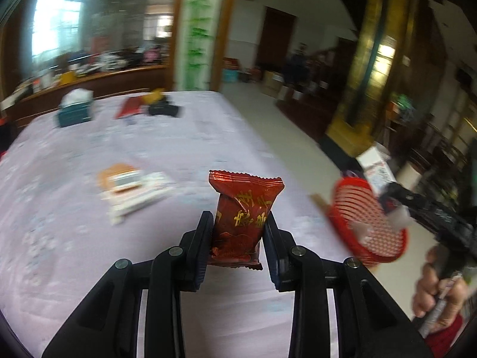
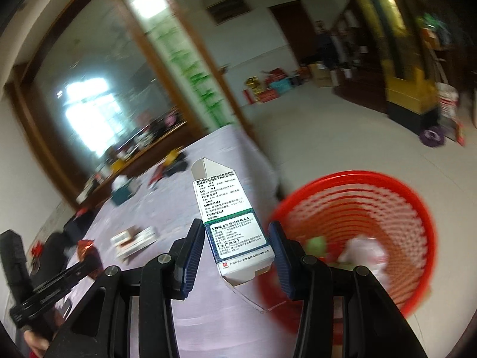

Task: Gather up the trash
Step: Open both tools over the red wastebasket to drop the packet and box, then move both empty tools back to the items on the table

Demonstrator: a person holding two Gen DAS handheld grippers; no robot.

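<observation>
Left gripper [image 1: 238, 223] nearest the lens, jaws closed down on a red snack packet [image 1: 241, 223], held upright above the table [image 1: 193, 137]. Right gripper [image 2: 235, 238] has a white medicine box [image 2: 232, 223] between its pads; the left pad looks just off the box and the right gap is unclear, so a firm clamp or a loosening one, cannot tell. Box tilted, open flap up, at about 9 o'clock of the red basket [image 2: 417, 205].

Basket sits off the table's right edge, at 3 o'clock in the left wrist view, rim tipped toward the camera. Inside: something green [image 2: 316, 244] and a pale crumpled wrapper [image 2: 363, 250], so judged some trash already collected.

Left to do: box and packet both not yet in the basket. On the table, a loose pile of flat cartons [image 1: 131, 191] at 10 o'clock of the packet, and far off at 11 o'clock a teal tissue box [image 1: 74, 110], red card [image 1: 129, 107], black item [image 1: 164, 109]; which of these count as trash, can't tell. Roughly midway, judged.
</observation>
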